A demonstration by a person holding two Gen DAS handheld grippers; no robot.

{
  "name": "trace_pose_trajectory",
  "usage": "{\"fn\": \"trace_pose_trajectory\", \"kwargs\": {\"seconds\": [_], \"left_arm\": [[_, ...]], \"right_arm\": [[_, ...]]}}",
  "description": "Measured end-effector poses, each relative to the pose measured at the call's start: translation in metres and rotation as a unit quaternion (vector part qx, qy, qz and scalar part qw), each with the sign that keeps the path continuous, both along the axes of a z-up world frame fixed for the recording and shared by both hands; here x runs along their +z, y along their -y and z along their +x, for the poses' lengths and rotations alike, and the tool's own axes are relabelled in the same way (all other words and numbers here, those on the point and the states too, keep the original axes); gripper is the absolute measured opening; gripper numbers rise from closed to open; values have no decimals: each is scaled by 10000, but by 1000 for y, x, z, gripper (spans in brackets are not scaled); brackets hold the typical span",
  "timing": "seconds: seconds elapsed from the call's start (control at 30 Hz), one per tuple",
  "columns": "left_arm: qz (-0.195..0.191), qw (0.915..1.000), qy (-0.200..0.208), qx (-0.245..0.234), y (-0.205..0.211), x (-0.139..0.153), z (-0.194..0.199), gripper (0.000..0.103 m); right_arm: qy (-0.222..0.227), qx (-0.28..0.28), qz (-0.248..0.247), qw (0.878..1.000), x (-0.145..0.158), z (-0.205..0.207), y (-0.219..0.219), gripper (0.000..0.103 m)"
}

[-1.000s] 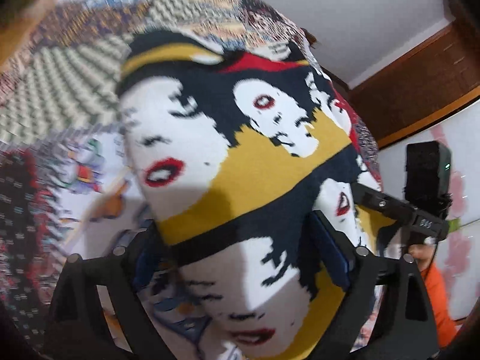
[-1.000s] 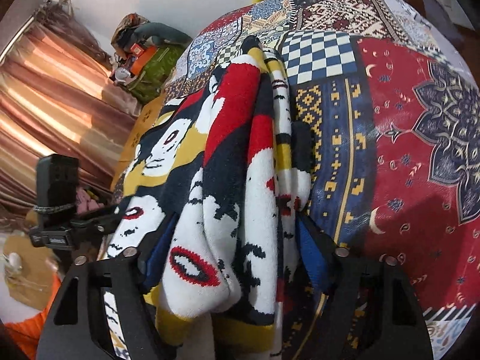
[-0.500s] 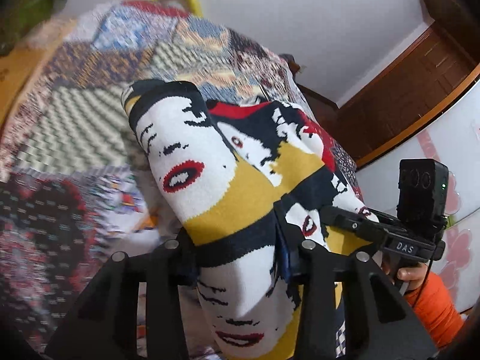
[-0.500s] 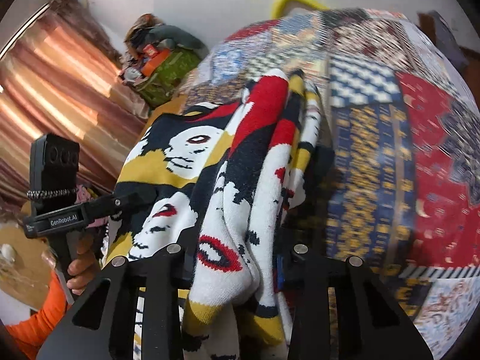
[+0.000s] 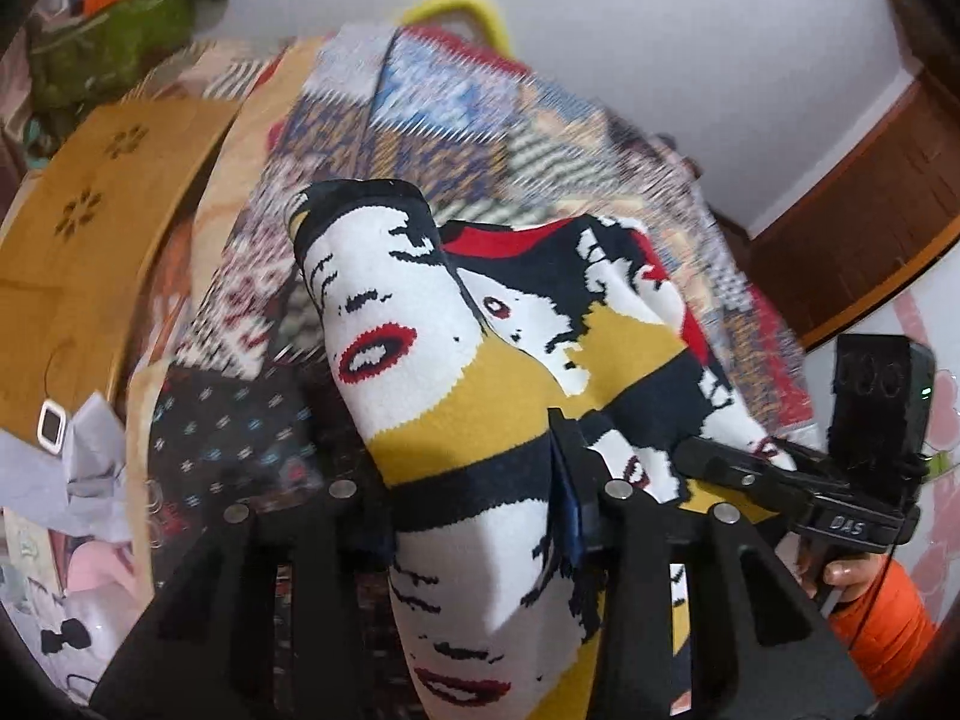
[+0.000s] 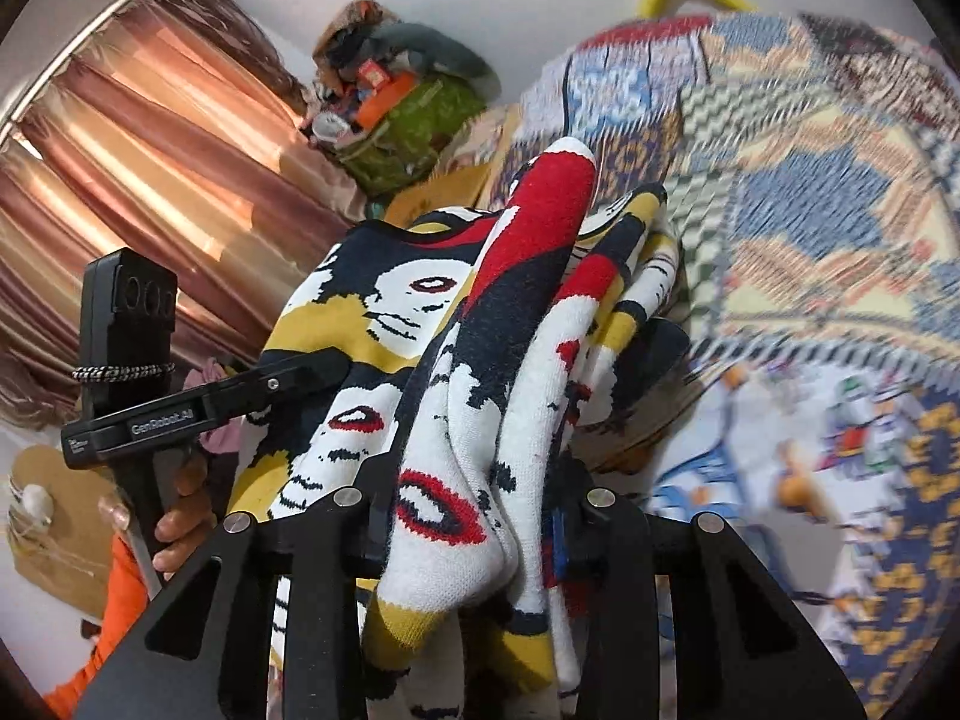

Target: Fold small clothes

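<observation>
My left tongs are clamped on a fold of the knitted garment, the one printed with white faces, red lips and yellow and black bands; the cloth bulges up between the fingers toward twelve o'clock and hangs down past them toward six. My right tongs pinch a thicker bunch of the same garment; several layers are squeezed together there, a red stripe rising toward twelve. The garment is held up off the patchwork bedspread, stretched between both tongs. In the left view the right tongs sit at three o'clock, touching the cloth's edge; in the right view the left tongs sit at nine o'clock. A copper curtain fills ten o'clock; a green bag lies at eleven.
</observation>
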State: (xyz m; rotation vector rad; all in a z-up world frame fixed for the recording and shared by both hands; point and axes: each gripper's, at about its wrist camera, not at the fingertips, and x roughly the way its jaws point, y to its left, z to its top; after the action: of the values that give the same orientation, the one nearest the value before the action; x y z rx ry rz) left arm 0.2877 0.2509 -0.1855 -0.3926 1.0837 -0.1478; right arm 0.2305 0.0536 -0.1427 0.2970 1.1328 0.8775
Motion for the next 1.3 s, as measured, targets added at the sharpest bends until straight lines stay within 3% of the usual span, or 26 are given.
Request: {"fn": "trace_pose_trajectory", "kwargs": {"seconds": [0.13, 0.2, 0.27, 0.47, 0.53, 0.63, 0.77, 0.87, 1.0, 1.3], "left_arm": [[99, 9977, -659, 114, -16, -62, 3, 48], [51, 9982, -562, 203, -20, -74, -3, 55], [188, 9991, -321, 222, -19, -64, -12, 55], [1406, 9891, 229, 373, -1, -23, -39, 56], [1397, 9890, 364, 323, 4, -9, -50, 59], [1027, 9929, 543, 239, 17, 1, -65, 61], [837, 9958, 350, -135, 51, -14, -77, 61], [1177, 9923, 327, -225, 80, -27, -90, 65], [1544, 9870, 408, -205, 102, -36, -107, 69], [1997, 9786, 470, -129, 116, -28, -136, 70]], "right_arm": [[140, 246, -625, 9976, -28, 5, -20, 37], [77, 323, -611, 9976, -31, 8, -17, 40], [137, 392, -716, 9966, -26, 7, -16, 45], [1174, 753, -1446, 9796, 17, -14, -23, 45], [1699, 837, -1554, 9695, 35, -29, -24, 45], [2029, 853, -1528, 9634, 43, -45, -24, 46], [1776, 926, -1596, 9666, 15, -61, -22, 46], [1535, 771, -1696, 9704, -13, -72, -6, 47], [943, 564, -1307, 9853, -27, -72, 17, 47], [1328, 676, -1590, 9760, -17, -94, 21, 47]]}}
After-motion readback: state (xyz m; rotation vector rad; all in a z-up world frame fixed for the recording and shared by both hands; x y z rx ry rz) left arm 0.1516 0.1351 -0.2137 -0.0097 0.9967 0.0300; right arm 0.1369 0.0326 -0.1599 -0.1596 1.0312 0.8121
